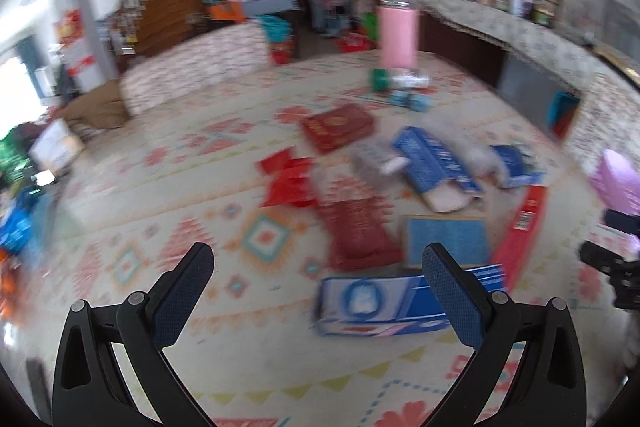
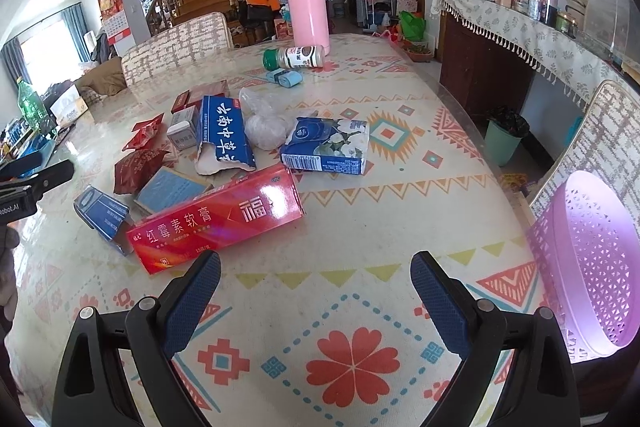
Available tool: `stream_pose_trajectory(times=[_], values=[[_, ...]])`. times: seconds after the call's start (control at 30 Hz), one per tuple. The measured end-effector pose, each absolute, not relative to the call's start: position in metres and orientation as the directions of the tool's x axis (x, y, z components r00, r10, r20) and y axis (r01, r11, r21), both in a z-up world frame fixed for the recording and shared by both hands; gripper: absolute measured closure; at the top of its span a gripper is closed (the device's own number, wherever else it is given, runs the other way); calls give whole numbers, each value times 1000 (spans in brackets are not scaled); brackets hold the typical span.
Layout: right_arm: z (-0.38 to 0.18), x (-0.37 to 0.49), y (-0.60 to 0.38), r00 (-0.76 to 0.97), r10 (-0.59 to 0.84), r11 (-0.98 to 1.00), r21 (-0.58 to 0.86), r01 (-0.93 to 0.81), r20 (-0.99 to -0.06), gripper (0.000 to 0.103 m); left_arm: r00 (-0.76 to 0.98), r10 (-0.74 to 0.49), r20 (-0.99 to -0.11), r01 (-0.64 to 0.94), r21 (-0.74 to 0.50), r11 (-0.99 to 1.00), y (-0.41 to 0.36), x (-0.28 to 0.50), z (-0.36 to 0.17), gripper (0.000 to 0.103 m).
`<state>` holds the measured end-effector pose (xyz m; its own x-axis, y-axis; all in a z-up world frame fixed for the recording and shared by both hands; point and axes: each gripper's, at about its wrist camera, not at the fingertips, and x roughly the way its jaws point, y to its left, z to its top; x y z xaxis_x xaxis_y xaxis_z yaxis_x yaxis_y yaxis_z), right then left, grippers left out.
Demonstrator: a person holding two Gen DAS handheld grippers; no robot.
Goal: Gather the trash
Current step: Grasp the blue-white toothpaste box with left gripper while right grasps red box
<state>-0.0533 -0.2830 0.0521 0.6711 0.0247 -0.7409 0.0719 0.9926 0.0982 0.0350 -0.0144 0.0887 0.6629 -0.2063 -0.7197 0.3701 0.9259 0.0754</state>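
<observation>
Trash lies scattered on the patterned tablecloth (image 2: 360,219): a long red box (image 2: 216,223), a torn blue box (image 2: 226,135), a blue floral tissue pack (image 2: 326,145), a clear plastic bag (image 2: 266,129), red wrappers (image 2: 136,167) and a small blue box (image 2: 104,213). A purple perforated basket (image 2: 592,267) stands at the table's right edge. My right gripper (image 2: 316,291) is open and empty, just short of the red box. My left gripper (image 1: 318,279) is open and empty above a blue box (image 1: 380,303), with red wrappers (image 1: 356,231) beyond; that view is blurred.
A pink bottle (image 2: 308,13), a lying green-capped jar (image 2: 294,58) and small blue rolls (image 2: 286,78) sit at the table's far end. A chair (image 2: 180,45) stands behind the table. A green bin (image 2: 502,141) is on the floor to the right.
</observation>
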Motion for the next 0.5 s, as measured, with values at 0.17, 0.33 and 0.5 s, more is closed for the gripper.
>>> stream_pose_trajectory(times=[0.17,0.33,0.5], values=[[52,-56,-287,671,32,991,109,72,-740,5,517,-363,-775,540,-34,841,-28,46,76,0],[51,-58,-290,670,28,990,111,81,-742,5,458,-365,-811,635,11,772,-39,44,62,0],[51,-57,-291,668,37,989,125,84,-744,5,321,-411,-853,701,-78,709,-40,38,48,0]])
